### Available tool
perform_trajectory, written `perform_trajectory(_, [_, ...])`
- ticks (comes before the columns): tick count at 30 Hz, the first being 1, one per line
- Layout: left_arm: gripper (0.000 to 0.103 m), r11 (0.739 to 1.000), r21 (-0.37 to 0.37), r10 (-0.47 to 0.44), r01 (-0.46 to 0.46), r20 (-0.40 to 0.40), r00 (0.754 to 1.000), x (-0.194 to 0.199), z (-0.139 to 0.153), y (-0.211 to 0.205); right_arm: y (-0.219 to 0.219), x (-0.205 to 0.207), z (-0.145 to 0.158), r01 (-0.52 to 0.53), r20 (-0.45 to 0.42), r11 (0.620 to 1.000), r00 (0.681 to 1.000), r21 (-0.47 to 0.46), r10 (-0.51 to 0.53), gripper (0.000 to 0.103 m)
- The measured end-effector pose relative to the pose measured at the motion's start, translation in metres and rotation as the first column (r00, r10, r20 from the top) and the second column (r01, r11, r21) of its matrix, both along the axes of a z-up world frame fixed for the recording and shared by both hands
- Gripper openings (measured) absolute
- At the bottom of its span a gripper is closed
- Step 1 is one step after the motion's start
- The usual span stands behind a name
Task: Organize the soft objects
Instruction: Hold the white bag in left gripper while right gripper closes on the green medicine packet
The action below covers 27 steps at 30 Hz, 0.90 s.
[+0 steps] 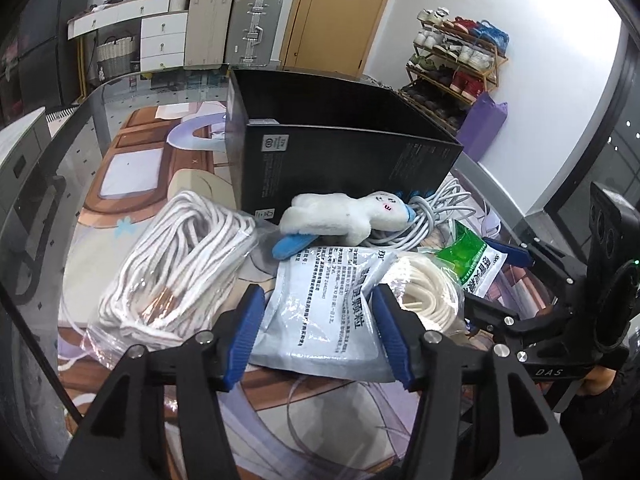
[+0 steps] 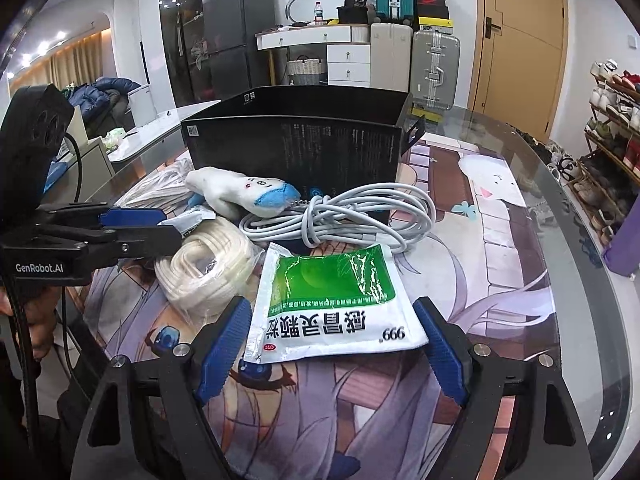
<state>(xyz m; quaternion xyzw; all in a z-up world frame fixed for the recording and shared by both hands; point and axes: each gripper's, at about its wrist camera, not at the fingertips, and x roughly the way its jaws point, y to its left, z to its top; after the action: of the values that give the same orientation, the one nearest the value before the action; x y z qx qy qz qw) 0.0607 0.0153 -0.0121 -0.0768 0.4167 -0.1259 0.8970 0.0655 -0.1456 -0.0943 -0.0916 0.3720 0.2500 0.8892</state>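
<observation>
Centrally, between the pads of the left gripper (image 1: 318, 330): a grey printed sachet (image 1: 324, 312), flat on the table, pads standing either side of it with a gap, jaws partly parted, nothing pinched. Likewise between the pads of the right gripper (image 2: 338, 346): a green-and-white medicine sachet (image 2: 332, 304), lying flat, jaws wide, pads clear of both edges.

Just beside the grey sachet, to its right in the left wrist view: a cream cord coil in clear wrap (image 1: 430, 300), also seen left of the green sachet (image 2: 208, 268). To its left: a bagged bundle of white rope (image 1: 176, 264), resting in a clear plastic bag.

Behind the sachets: a white plush toy with blue ends (image 1: 340, 220), lying on its side against the foot of the box, again visible from the right wrist (image 2: 244, 194). Touching it: a bundled grey cable (image 2: 344, 216), looped and knotted on itself, its loops reaching the top edge of the green sachet.

Further back: an open black cardboard box (image 1: 344, 156), upright, interior not visible from either view.

Underneath everything: a glass-topped table over an illustrated mat (image 2: 500, 248).

Beyond the table: suitcases (image 2: 434, 68), a white drawer unit (image 2: 348, 64), a wooden door (image 2: 520, 40), a shoe rack (image 1: 456, 68).
</observation>
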Motion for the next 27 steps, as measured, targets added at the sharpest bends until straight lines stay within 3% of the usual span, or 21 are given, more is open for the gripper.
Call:
perform_trajectory(12, [0.056,0.998,0.037,-0.041,0.042,-0.016,0.999,0.008,0.006,-0.003,-0.002,0.001,0.0,-0.002,0.001,1.0,1.0,0.003,0.002,0.084])
perform_trajectory(16, [0.065,0.997,0.046,-0.054,0.055,-0.03,0.998,0.013,0.004,-0.002,-0.002,0.001,0.0,-0.002,0.001,1.0,1.0,0.004,0.002,0.084])
perform_trajectory(20, [0.065,0.997,0.042,-0.07,0.071,-0.028,0.997,0.011,0.003,-0.002,-0.002,0.0,0.001,0.0,0.002,1.0,1.0,0.007,0.0,0.084])
perform_trajectory(24, [0.046,0.996,0.008,-0.089,0.089,-0.023,0.996,0.01,0.003,-0.005,-0.001,0.0,0.001,-0.002,0.004,1.0,1.0,0.006,0.002,0.084])
perform_trajectory(27, [0.042,0.996,0.005,-0.084,0.084,-0.013,0.996,0.008,0.003,-0.007,-0.001,0.0,0.0,-0.003,0.004,1.0,1.0,0.007,0.003,0.084])
